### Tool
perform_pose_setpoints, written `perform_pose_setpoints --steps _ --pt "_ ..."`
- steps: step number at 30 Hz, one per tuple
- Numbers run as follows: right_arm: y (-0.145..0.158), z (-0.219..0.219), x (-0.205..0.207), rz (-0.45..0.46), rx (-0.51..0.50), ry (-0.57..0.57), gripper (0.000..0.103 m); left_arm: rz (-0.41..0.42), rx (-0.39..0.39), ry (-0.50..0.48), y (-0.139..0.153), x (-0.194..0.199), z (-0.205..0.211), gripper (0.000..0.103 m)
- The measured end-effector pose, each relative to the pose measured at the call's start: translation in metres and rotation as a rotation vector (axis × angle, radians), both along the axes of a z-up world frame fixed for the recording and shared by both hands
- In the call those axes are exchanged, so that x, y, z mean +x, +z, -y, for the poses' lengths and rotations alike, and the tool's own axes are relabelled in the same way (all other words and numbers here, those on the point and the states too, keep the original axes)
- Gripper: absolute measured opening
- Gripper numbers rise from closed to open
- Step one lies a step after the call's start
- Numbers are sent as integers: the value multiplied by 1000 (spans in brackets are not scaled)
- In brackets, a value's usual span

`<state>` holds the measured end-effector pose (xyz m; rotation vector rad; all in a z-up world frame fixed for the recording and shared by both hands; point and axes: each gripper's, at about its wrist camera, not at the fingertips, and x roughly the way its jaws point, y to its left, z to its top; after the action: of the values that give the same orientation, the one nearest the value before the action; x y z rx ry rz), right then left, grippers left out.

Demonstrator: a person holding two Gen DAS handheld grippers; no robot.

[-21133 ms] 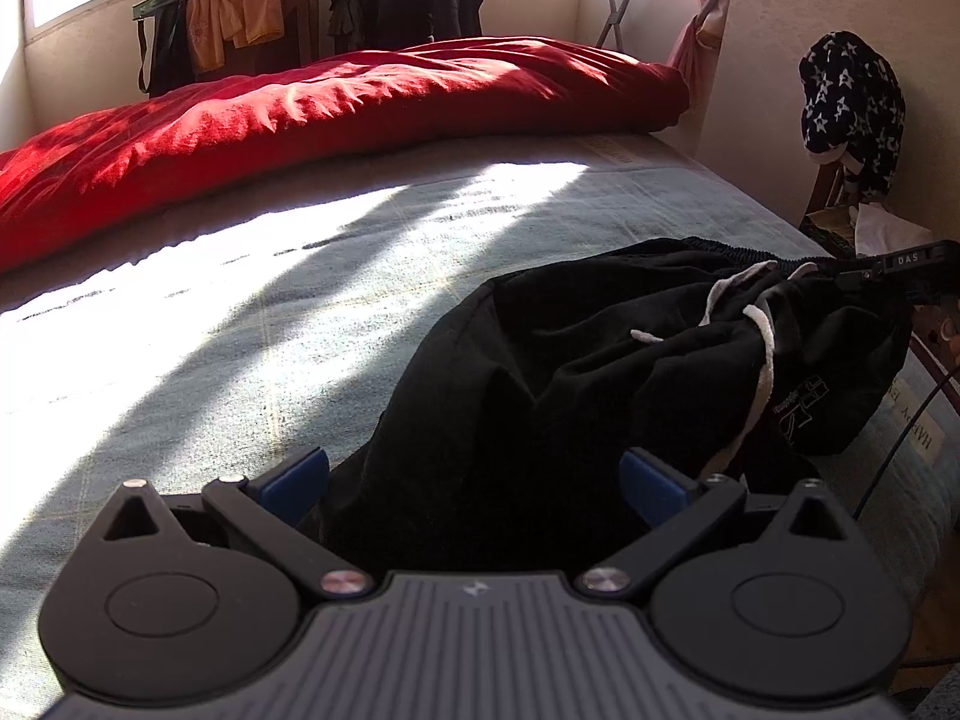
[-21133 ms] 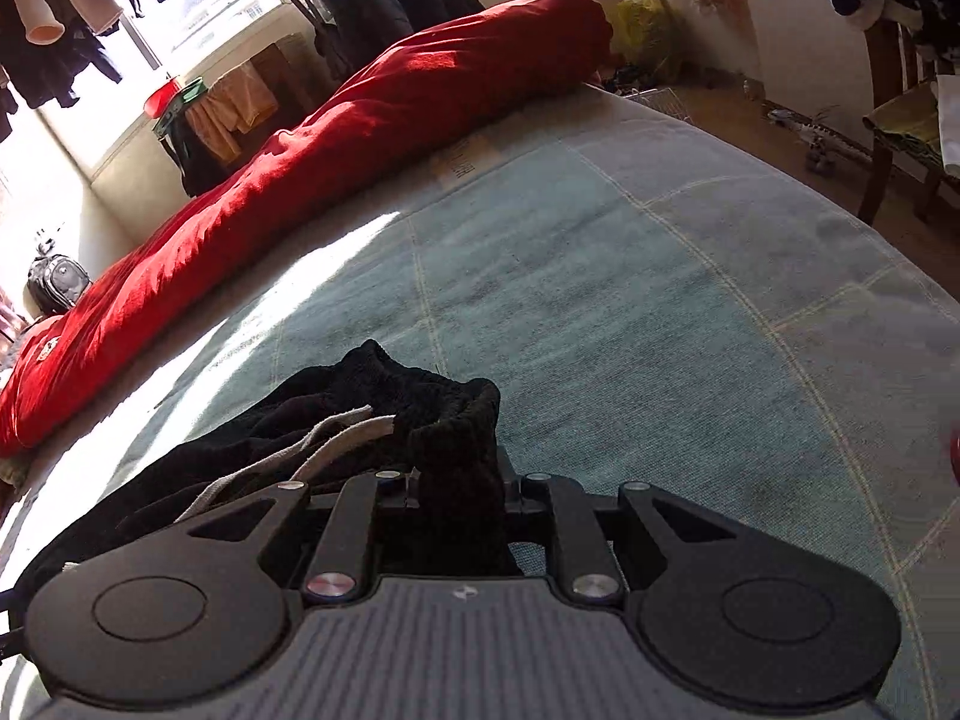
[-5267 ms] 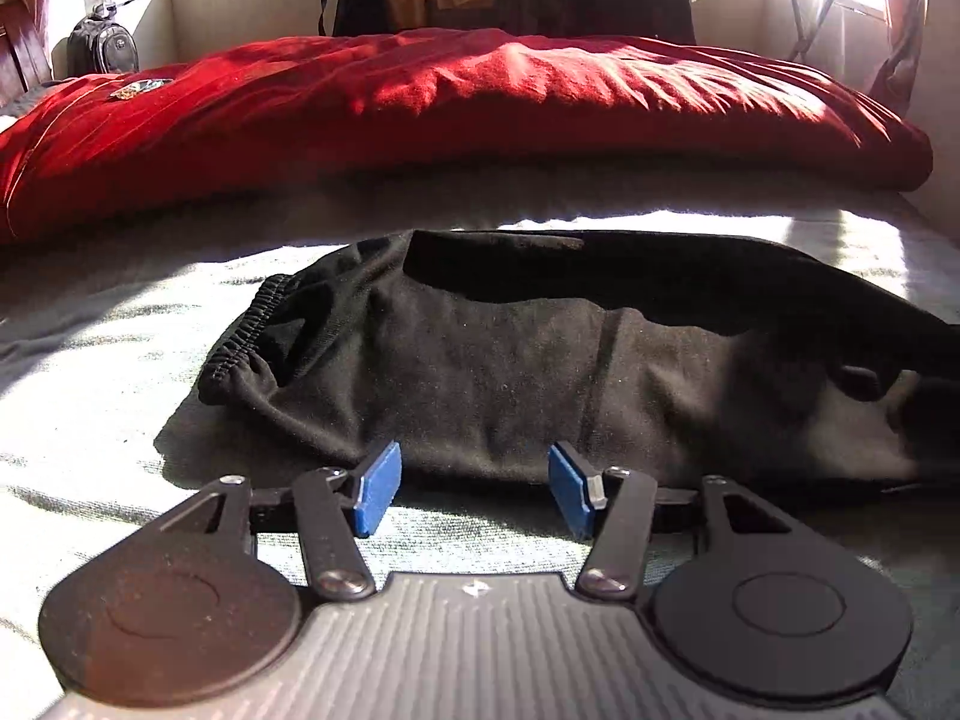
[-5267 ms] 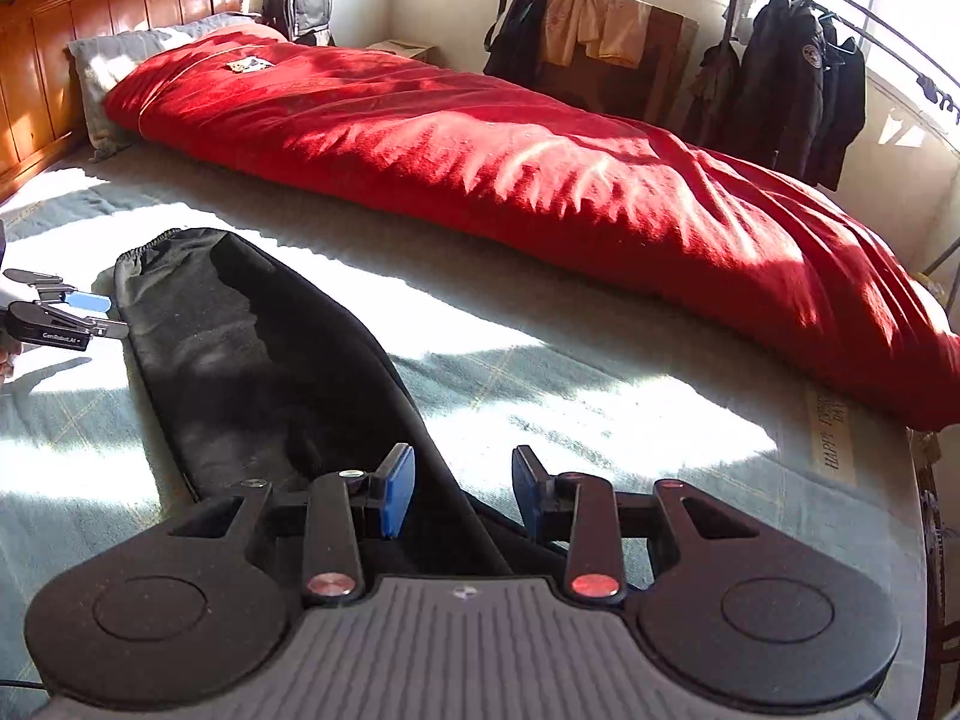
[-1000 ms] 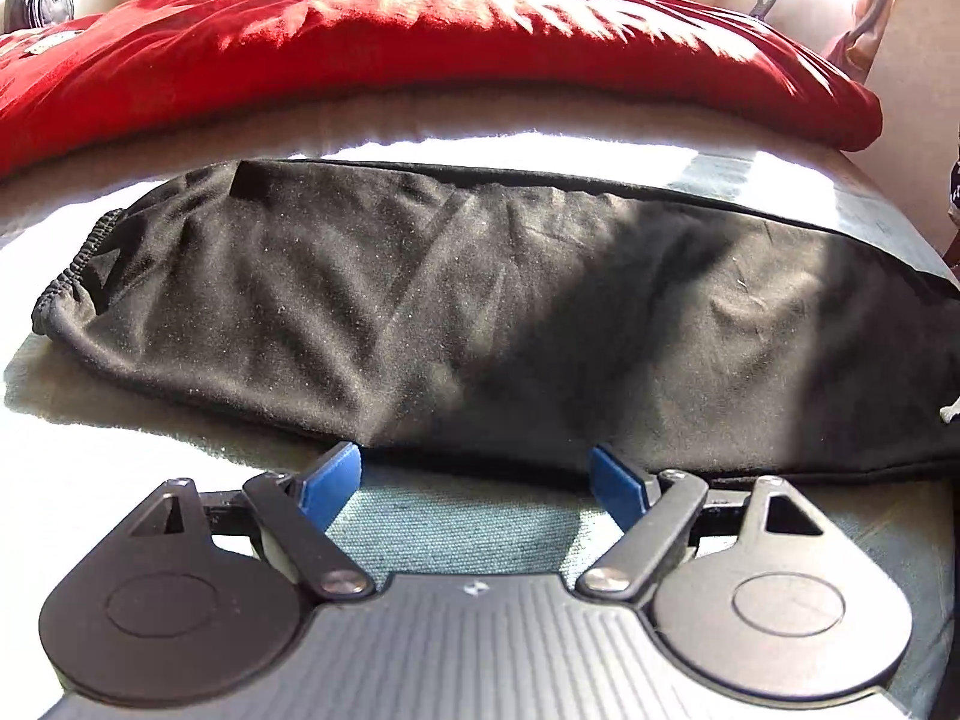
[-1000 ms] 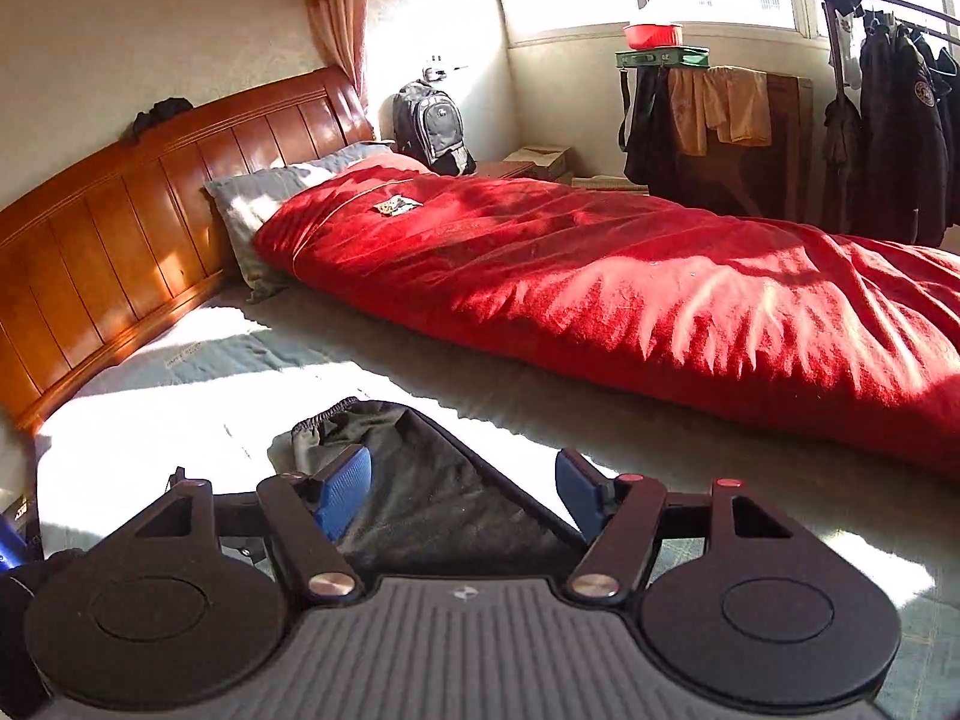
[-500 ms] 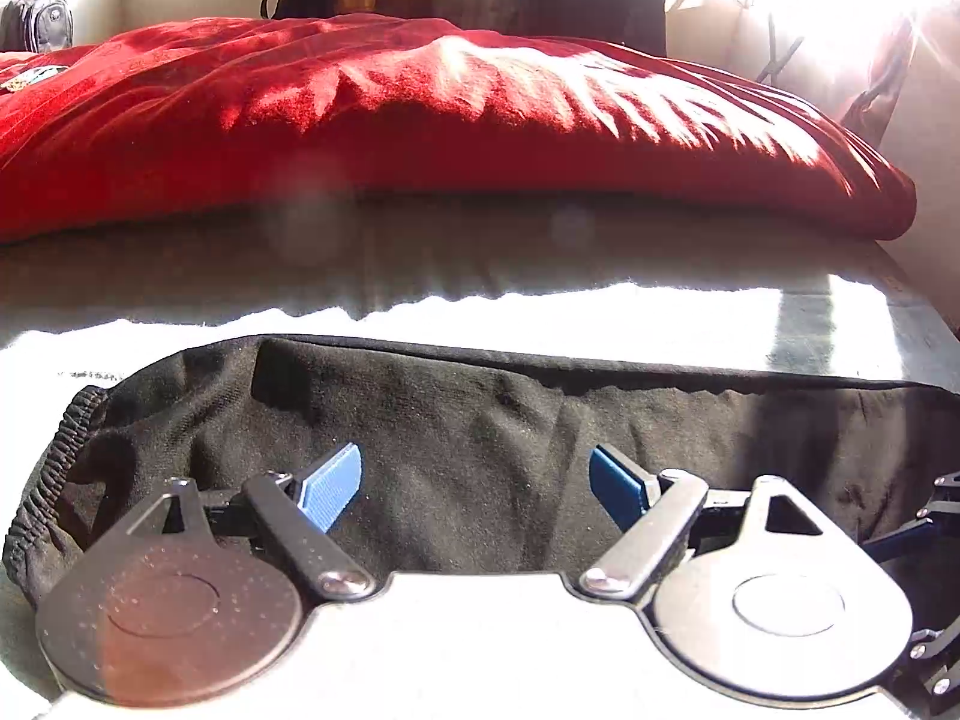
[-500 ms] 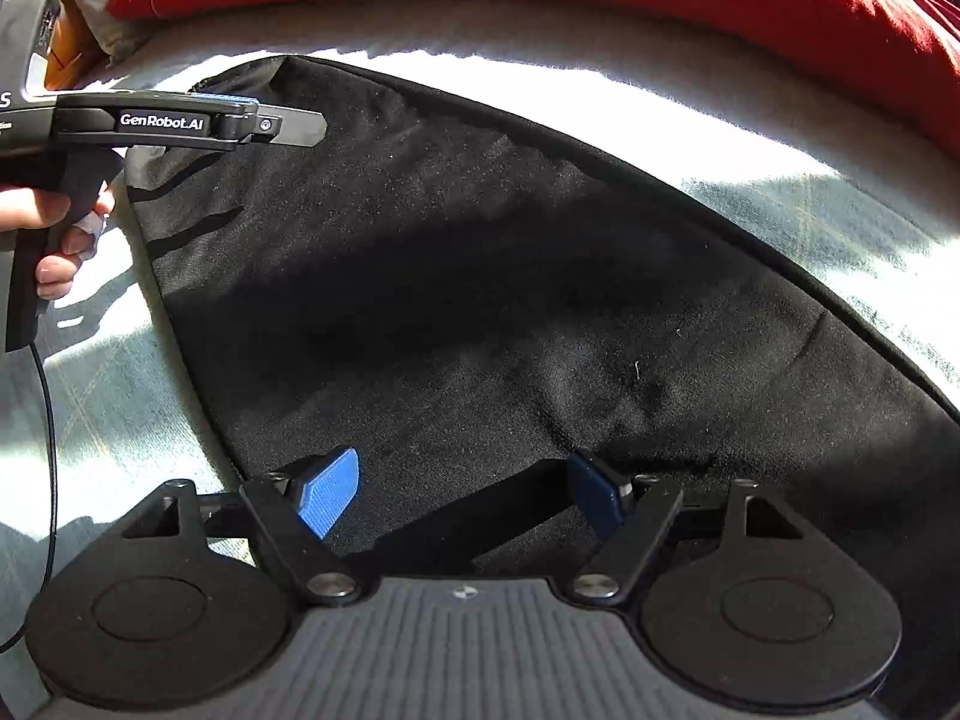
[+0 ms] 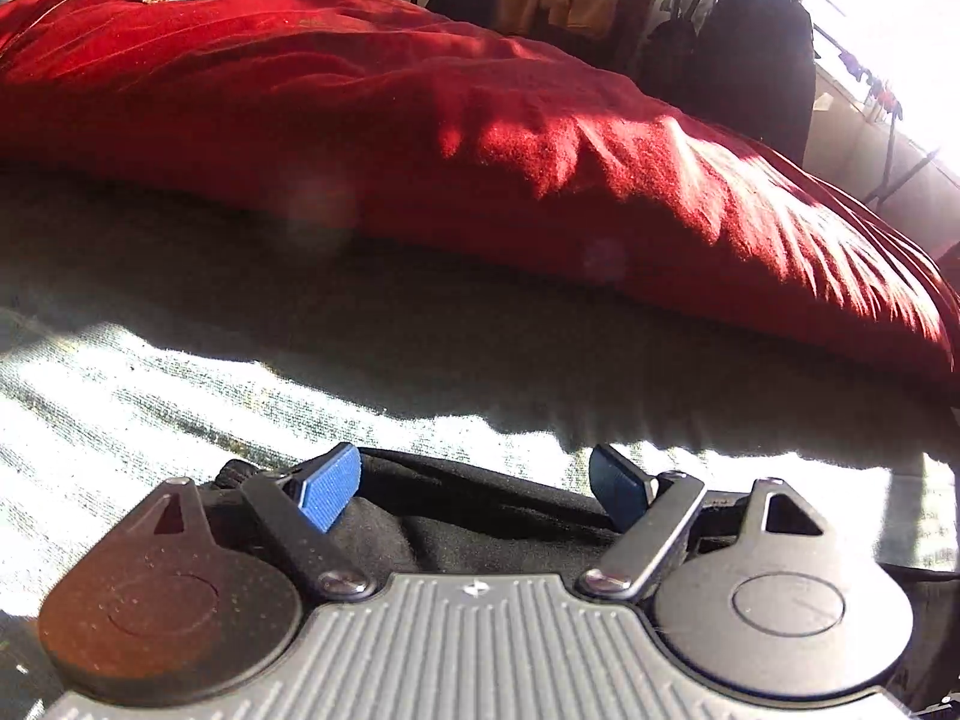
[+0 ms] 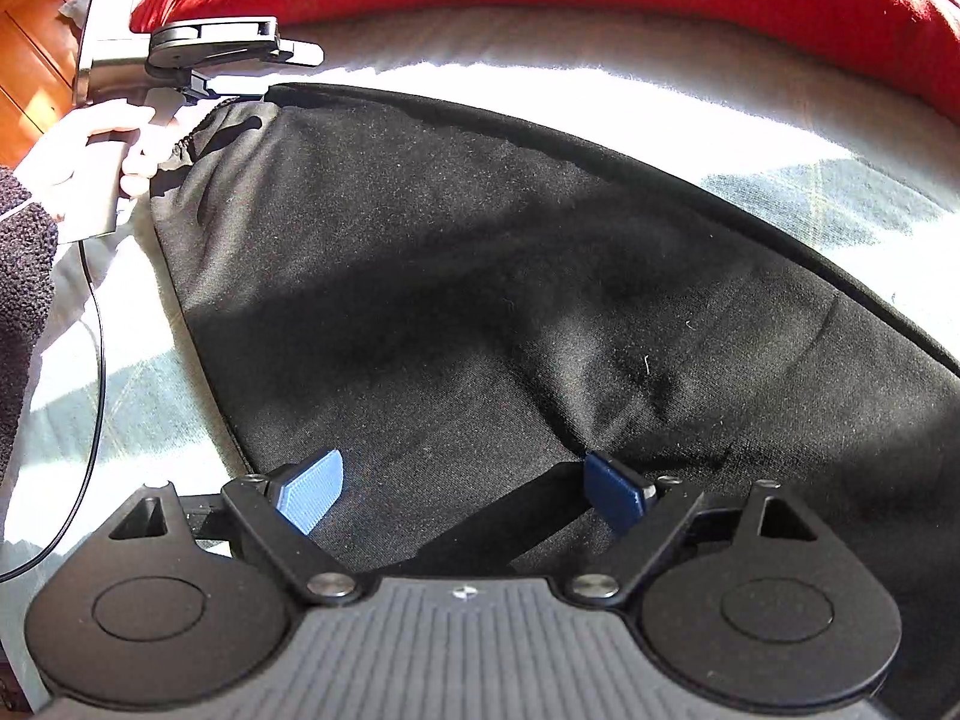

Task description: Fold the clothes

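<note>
Across the top of both frames, a red quilt [image 9: 420,120] on a pale bed [image 9: 150,372]. Below it, filling the right wrist frame's middle, black trousers [image 10: 480,276] spread flat, cuff at upper left. At lower centre, right gripper [image 10: 462,489] over the fabric, jaws just widened, gripping nothing. At upper left, left gripper [image 10: 264,57] in a hand [image 10: 78,144] at the cuff, jaws spread, gripping nothing.
</note>
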<state>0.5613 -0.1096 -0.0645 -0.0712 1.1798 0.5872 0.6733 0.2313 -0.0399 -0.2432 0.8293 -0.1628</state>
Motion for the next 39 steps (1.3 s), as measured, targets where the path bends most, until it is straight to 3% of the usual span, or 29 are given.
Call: perform_pose_setpoints --steps 5,7,9,12,14,16,20,23,27,30,35,39 --pt "-1 -3 0 7 -3 12 94 -62 -99 -140 -11 -44 0 86" --pt "1 -3 1 6 -3 12 94 -101 -7 -109 -23 -53 -4 85" --pt "3 -2 0 5 -6 9 94 -80 70 -88 -23 -63 -11 85" --pt "11 1 -4 10 -27 -6 94 -94 73 -26 -12 -69 -21 85" --pt "23 6 -11 22 -24 -13 94 -65 68 -53 -3 -78 -19 85" --pt "41 12 -21 44 -9 -19 94 -45 78 -103 -2 -86 -11 87" --pt "89 30 -53 130 0 -36 94 -112 218 -119 -16 -95 8 86" --pt "132 51 -89 235 -30 -59 94 -43 280 -151 5 -120 25 86" --pt "166 78 -138 337 -93 -116 97 77 283 -282 38 -161 59 87" --pt "171 99 -171 359 -147 -188 98 121 280 -400 48 -189 90 87" --pt "157 123 -217 321 -186 -300 98 143 305 -567 38 -233 134 87" --pt "130 131 -244 254 -163 -366 99 141 293 -695 23 -267 154 87"
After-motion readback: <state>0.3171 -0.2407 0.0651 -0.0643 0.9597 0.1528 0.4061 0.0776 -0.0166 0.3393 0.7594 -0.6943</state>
